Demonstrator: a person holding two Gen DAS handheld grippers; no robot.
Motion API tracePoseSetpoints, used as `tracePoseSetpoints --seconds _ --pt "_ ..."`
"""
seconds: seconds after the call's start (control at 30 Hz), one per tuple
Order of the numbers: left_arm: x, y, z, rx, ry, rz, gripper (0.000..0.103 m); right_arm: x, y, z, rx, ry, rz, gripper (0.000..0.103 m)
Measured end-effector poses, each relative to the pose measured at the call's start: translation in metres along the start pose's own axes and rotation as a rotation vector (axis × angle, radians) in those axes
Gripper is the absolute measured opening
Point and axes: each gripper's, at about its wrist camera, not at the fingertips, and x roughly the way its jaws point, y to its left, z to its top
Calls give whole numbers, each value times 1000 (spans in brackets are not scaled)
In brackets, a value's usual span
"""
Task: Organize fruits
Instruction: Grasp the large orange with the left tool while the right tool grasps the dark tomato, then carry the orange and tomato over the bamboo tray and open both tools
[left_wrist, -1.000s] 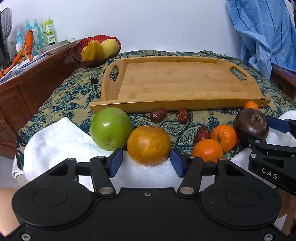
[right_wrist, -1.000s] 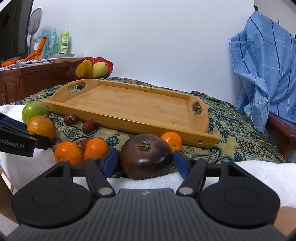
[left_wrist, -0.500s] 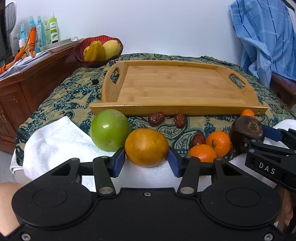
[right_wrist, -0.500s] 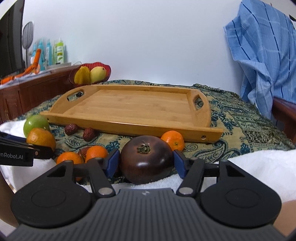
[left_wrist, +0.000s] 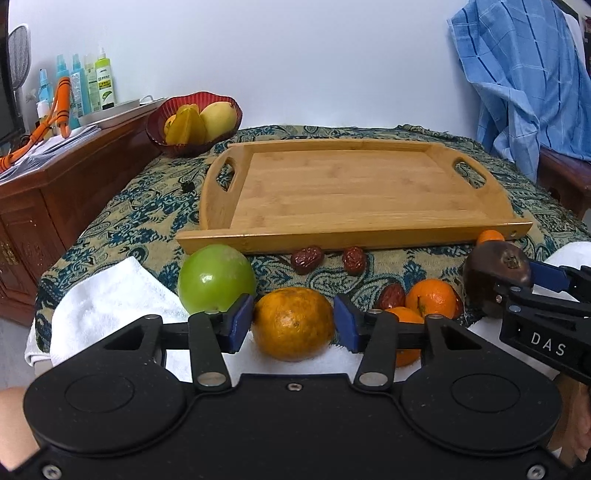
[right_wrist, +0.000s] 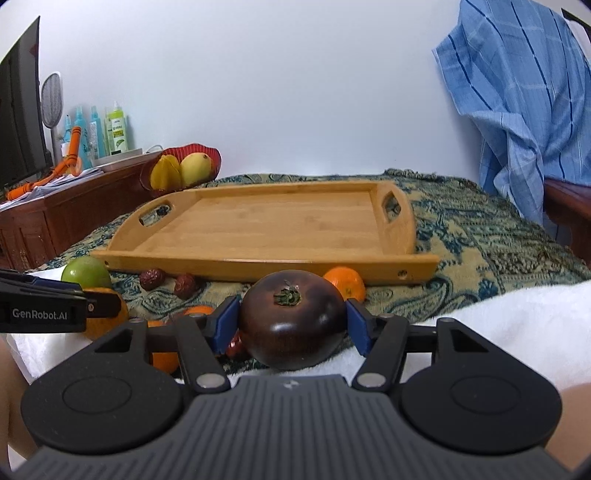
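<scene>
My left gripper (left_wrist: 293, 322) holds a large orange (left_wrist: 291, 334) over the white towel (left_wrist: 103, 295). Both blue pads touch its sides while the jaws ease open. A green apple (left_wrist: 216, 278) lies just to its left. My right gripper (right_wrist: 291, 317) is shut on a dark purple tomato (right_wrist: 293, 332), with a pad pressed on each side. The bamboo tray (left_wrist: 351, 236) lies empty behind the fruit. In front of it lie two red dates (left_wrist: 306, 258) and a third date (left_wrist: 393, 295) beside two mandarins (left_wrist: 432, 297). Another mandarin (right_wrist: 345, 282) lies by the tray's right corner.
A red bowl (left_wrist: 194, 122) of yellow fruit stands at the back left of the patterned cloth. A wooden cabinet (left_wrist: 55, 192) with bottles runs along the left. A blue cloth (left_wrist: 517, 74) hangs over a chair on the right.
The right jaws have closed from a loose gap onto the tomato. The left jaws have closed onto the orange. Both views have tilted slightly.
</scene>
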Motion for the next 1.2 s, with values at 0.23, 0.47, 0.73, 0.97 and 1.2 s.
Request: tracePoseSetpoints --seconds 0.23,0.47,0.73,0.97,1.2 --pt "14 14 -10 -91 68 -52 50 2 3 -2 -8 5 -3 64" --pt "7 9 -8 -70 17 -22 49 1 2 1 8 -11 3 63" --pt "-8 7 14 -60 -47 -44 48 3 -5 16 61 -39 7 63" --pt "17 17 66 -80 -49 -73 48 27 -14 55 76 -84 14 63" --pt "73 29 129 -96 -62 -93 48 82 -29 105 97 -79 -10 63"
